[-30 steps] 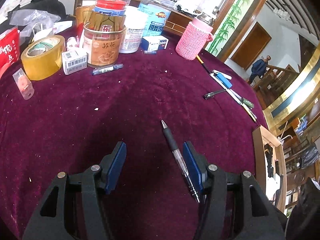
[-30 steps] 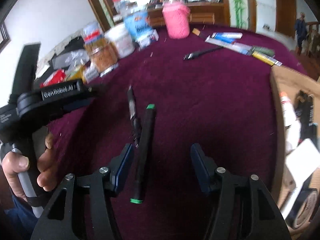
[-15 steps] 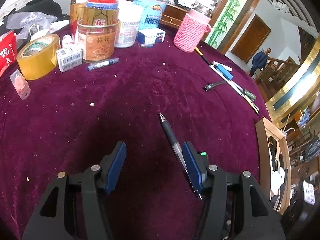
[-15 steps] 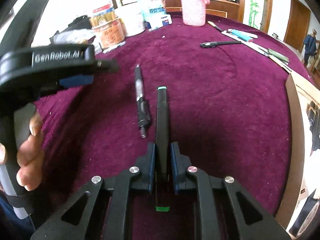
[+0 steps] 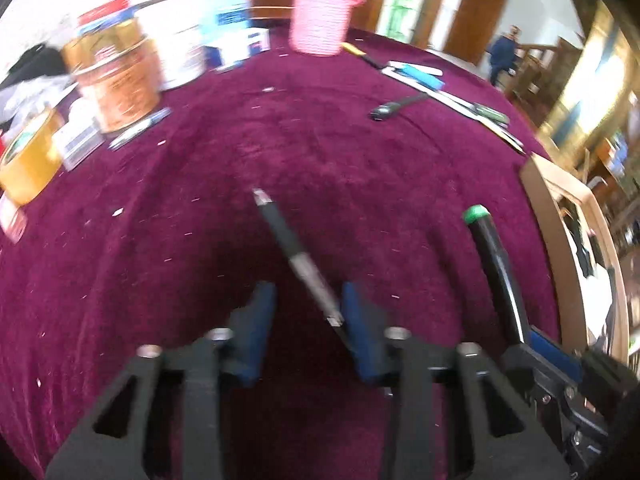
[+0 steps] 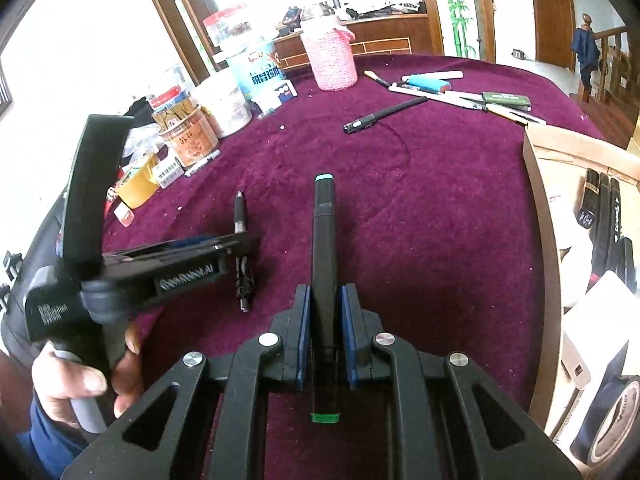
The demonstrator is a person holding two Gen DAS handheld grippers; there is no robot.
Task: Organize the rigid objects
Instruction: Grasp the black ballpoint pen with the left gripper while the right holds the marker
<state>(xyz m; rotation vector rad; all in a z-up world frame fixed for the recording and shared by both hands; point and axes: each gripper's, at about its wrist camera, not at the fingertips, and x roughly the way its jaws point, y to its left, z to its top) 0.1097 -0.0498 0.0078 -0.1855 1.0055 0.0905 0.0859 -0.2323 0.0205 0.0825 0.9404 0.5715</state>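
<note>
Two pens are being collected at once, one per hand, and this looks like the pick-up stage of tidying the loose stationery. The right gripper (image 6: 325,320) has its jaws closed tight on the black marker (image 6: 323,248), green-capped at both ends, which points straight ahead along the fingers and seems lifted clear of the maroon table (image 6: 440,208). The left gripper (image 5: 306,320) is down low over the ballpoint pen (image 5: 294,252), jaws roughly half open with one on each side of the pen's rear end; the right-hand blue pad looks to be touching the barrel, the other stands apart from it, so nothing is gripped yet, and that view is blurred. The pen lies on the cloth just left of the marker, tip pointing away. At the right edge of the table sits a cardboard box (image 6: 540,216) with markers, a white carton and a roll of tape already in it, likely where these go. My guess is the left hand needs to centre the pen between the pads and squeeze, then both lift and carry rightward to the box. More pens (image 6: 384,115) wait farther back, near the pink knitted holder (image 6: 334,60).
</note>
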